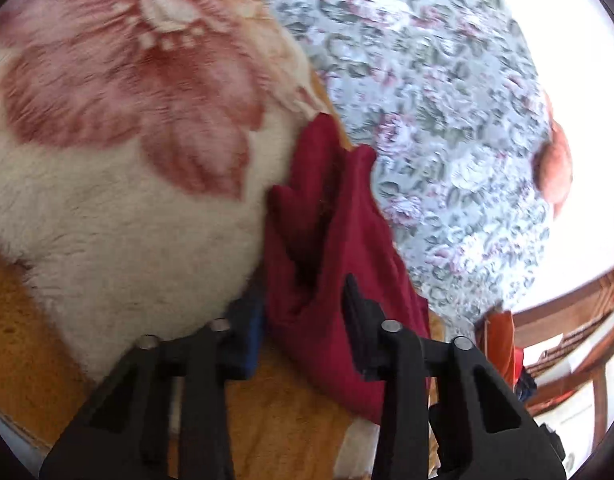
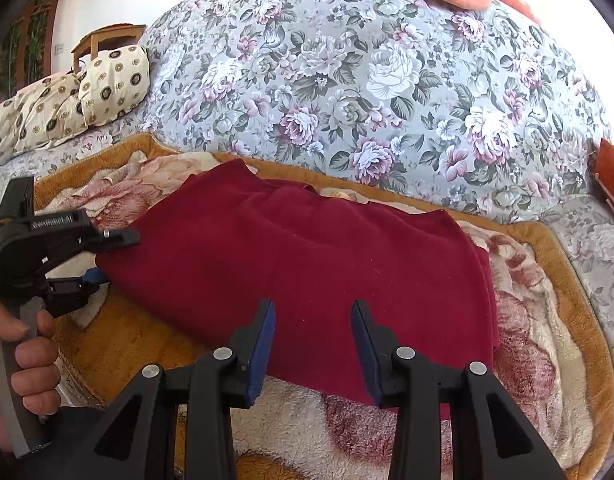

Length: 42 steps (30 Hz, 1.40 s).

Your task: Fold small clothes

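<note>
On a fleecy blanket (image 2: 547, 320), a red garment (image 2: 307, 264) lies partly folded. Left gripper (image 1: 303, 320) pinches its edge; right gripper (image 2: 313, 344) hovers open, empty

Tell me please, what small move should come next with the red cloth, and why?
Probably close the left gripper fully on the red cloth's left edge. That edge sits between its fingers, while the right gripper hangs open over the near edge, gripping nothing. The cloth lies flat on the blanket, with no fold started.
</note>
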Available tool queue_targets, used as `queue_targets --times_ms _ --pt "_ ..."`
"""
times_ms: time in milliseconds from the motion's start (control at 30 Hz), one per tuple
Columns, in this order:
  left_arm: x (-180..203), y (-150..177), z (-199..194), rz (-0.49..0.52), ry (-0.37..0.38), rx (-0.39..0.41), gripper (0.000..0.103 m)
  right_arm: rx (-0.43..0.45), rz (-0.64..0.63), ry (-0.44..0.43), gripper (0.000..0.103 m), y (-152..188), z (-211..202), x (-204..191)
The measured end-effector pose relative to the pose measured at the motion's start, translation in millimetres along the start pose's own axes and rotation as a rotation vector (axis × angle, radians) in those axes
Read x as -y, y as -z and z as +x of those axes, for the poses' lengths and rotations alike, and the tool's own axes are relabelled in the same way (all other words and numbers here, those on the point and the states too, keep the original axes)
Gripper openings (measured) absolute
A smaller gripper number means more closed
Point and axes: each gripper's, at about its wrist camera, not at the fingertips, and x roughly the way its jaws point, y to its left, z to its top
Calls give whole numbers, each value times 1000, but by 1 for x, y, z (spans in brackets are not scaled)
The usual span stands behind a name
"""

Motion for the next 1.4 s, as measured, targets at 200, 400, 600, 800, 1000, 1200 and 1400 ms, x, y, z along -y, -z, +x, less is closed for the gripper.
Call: queue_targets --times_ms 200,400,600,800,1000,1200,1400 --pt "6 4 4 44 -62 -13 29 -25 -6 2 37 0 5 -1" --pt "8 6 6 66 -90 -19 29 -42 -31 20 37 -1 8 -4" --pt "5 5 5 52 -76 -20 29 -58 -64 39 37 -1 11 -9" --pt "4 5 4 45 -68 -21 29 -62 -75 32 37 0 11 -12" --pt "11 14 -3 30 -106 -25 13 -126 -5 -87 37 -15 15 -7" --pt "30 24 -12 146 -164 81 12 -197 173 -372 40 -109 42 -18" --pt "41 29 -13 228 -182 129 12 -422 314 -523 44 -171 148 -48"
